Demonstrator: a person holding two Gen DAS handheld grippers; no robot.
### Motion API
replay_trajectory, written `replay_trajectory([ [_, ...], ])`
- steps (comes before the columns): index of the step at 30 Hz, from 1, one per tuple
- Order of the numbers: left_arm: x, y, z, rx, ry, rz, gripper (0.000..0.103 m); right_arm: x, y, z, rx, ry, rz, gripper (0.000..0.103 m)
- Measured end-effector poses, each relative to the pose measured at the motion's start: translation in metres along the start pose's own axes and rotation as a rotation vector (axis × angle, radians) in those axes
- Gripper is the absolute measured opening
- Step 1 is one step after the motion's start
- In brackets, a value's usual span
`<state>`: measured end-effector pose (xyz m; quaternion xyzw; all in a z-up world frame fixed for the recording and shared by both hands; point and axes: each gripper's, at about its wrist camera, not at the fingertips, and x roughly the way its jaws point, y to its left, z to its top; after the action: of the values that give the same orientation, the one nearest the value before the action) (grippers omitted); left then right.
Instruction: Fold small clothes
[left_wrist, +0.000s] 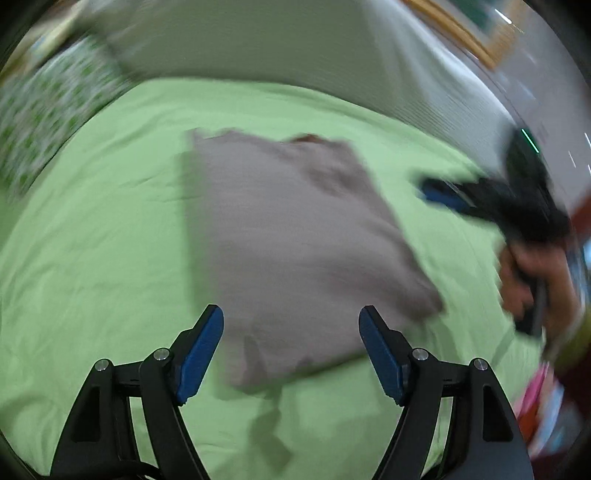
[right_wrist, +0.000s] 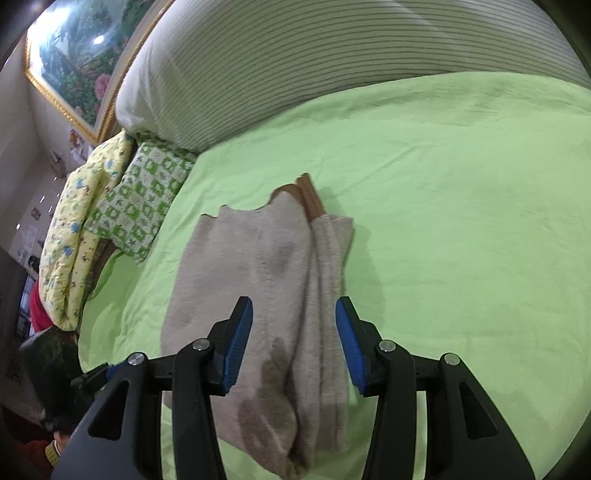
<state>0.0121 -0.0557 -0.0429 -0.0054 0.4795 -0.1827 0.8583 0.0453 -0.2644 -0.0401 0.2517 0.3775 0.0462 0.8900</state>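
The beige garment (right_wrist: 266, 295) lies folded on the green bed sheet (right_wrist: 461, 221), its long sides turned in and a brown collar edge (right_wrist: 308, 199) showing at the far end. Your right gripper (right_wrist: 293, 343) hangs over the near part of the garment with its jaws released; the blue pads (right_wrist: 238, 347) stand apart on either side of the cloth without pressing it. Your left gripper (left_wrist: 291, 350) sits above the garment's near edge (left_wrist: 295, 240), jaws spread wide and grasping nothing; that view is blurred. In it, the right gripper (left_wrist: 443, 194) appears beside the garment. A striped pillow (right_wrist: 295, 74) lies beyond the sheet, patterned quilts (right_wrist: 110, 206) beside it.
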Motion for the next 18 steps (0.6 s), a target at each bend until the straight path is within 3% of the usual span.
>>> replay_trajectory([
  [4, 0.008, -0.08, -0.01, 0.35, -0.031, 0.046, 0.076, 0.01, 0.006, 0.018, -0.017, 0.03, 0.032, 0.048],
  [10, 0.04, -0.146, -0.031, 0.659, -0.066, 0.16, 0.076, 0.033, -0.001, 0.045, -0.044, 0.098, 0.042, 0.048],
  [14, 0.064, -0.164, -0.041, 0.761, -0.071, 0.251, 0.076, 0.051, -0.004, 0.059, -0.091, 0.151, 0.039, 0.048],
  [18, 0.078, -0.173, -0.04, 0.783, -0.086, 0.314, 0.077, 0.07, -0.004, 0.067, -0.126, 0.187, 0.046, 0.048],
])
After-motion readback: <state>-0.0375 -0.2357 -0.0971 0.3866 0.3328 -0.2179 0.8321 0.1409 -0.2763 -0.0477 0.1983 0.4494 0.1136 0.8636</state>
